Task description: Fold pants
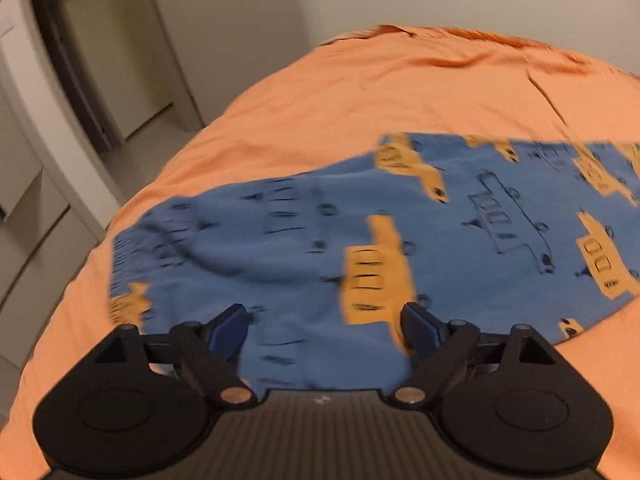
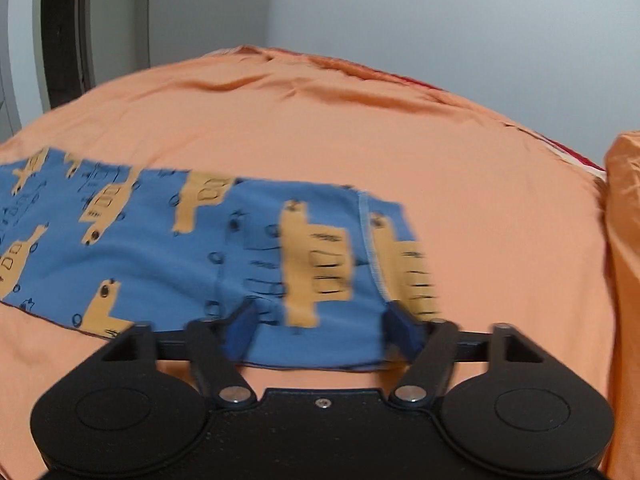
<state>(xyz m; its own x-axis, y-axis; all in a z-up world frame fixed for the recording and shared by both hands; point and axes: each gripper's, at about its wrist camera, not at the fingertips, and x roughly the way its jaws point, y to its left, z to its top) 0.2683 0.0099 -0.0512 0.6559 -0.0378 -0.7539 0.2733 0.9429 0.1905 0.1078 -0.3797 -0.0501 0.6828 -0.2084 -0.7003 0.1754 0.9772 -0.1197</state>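
Observation:
Blue pants [image 1: 304, 240] printed with orange and outlined trucks lie stretched across an orange bed sheet [image 1: 360, 92]. My left gripper [image 1: 324, 320] is open, its blue pads [image 1: 228, 328] wide apart just over the near edge of the pants' left end. In the right wrist view the pants [image 2: 168, 248] run from the left to the middle, with one end layered over near a stitched seam. My right gripper [image 2: 320, 326] is open over the near edge of that right end. Both views are motion blurred.
The orange sheet [image 2: 400, 140] covers the whole bed. A bunched orange fabric mound [image 2: 624, 240] rises at the far right. A white wall [image 2: 440, 20] stands behind the bed. A door and white cabinets [image 1: 48, 160] stand to the left, past the bed's edge.

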